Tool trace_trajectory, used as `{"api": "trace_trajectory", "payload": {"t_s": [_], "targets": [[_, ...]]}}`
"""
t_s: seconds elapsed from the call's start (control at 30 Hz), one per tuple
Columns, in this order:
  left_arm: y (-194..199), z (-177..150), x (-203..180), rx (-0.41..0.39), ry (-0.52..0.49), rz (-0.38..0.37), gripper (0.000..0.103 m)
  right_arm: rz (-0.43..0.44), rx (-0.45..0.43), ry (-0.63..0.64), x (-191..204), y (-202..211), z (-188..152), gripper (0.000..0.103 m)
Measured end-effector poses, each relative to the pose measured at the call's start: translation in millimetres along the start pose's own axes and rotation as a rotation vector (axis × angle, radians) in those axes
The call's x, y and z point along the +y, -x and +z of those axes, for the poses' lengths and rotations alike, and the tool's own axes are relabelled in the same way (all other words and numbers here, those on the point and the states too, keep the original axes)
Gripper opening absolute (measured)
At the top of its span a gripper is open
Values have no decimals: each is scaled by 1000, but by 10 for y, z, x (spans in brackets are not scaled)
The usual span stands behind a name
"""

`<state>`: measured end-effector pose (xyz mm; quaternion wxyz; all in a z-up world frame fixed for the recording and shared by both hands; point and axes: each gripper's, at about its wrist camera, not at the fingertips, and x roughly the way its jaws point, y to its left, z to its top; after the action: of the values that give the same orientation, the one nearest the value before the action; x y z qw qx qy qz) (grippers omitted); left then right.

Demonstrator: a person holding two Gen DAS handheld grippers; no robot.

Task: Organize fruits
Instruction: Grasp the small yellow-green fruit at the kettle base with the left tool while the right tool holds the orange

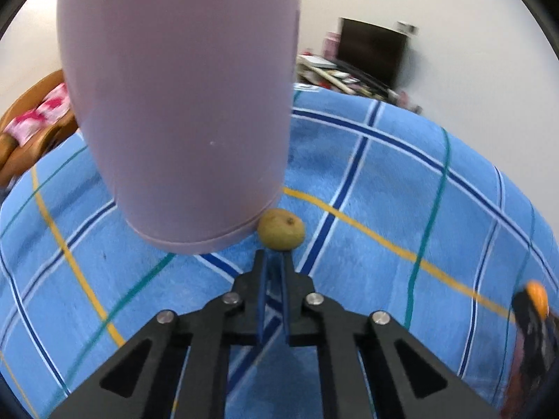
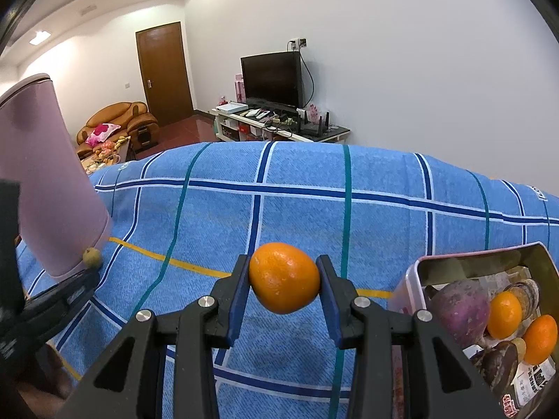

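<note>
On the blue checked blanket point(image 2: 297, 209), the right gripper point(image 2: 284, 279) clamps an orange point(image 2: 284, 277) — tin point(image 2: 415, 279) next — while the left gripper point(image 1: 274, 255) sits shut, empty, behind a small brown fruit point(image 1: 281, 228).

Small fruit point(image 1: 281, 229) beside cup point(image 1: 181, 104)

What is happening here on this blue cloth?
A person is sorting fruit with two hand-held claws. The right claw is shut on an orange above the blue cloth, left of a tin that already holds two oranges and some purple produce. The left claw is shut and empty, its tips just behind a small brown fruit beside a pink cup.
</note>
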<state>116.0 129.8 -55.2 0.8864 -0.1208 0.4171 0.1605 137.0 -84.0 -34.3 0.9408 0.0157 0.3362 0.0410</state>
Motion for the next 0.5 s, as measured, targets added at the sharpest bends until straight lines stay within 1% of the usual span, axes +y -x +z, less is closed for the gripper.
{"api": "trace_trajectory", "payload": {"t_s": [0.13, 0.2, 0.3, 0.37, 0.43, 0.5], "targets": [[95, -52, 151, 5, -101, -90, 8, 0, -4, -1, -4, 14, -6, 40], [161, -92, 226, 7, -170, -138, 8, 2, -3, -3, -11, 16, -4, 40], [291, -152, 486, 13, -241, -213, 8, 3, -6, -10, -13, 22, 1, 40], [305, -182, 621, 36, -259, -290, 8, 5, -4, -10, -12, 20, 0, 40], [326, -177, 832, 51, -235, -368, 8, 5, -4, -7, -11, 27, 5, 40], [353, -151, 946, 46, -217, -409, 8, 5, -5, 0, 4, 30, 3, 40]]}}
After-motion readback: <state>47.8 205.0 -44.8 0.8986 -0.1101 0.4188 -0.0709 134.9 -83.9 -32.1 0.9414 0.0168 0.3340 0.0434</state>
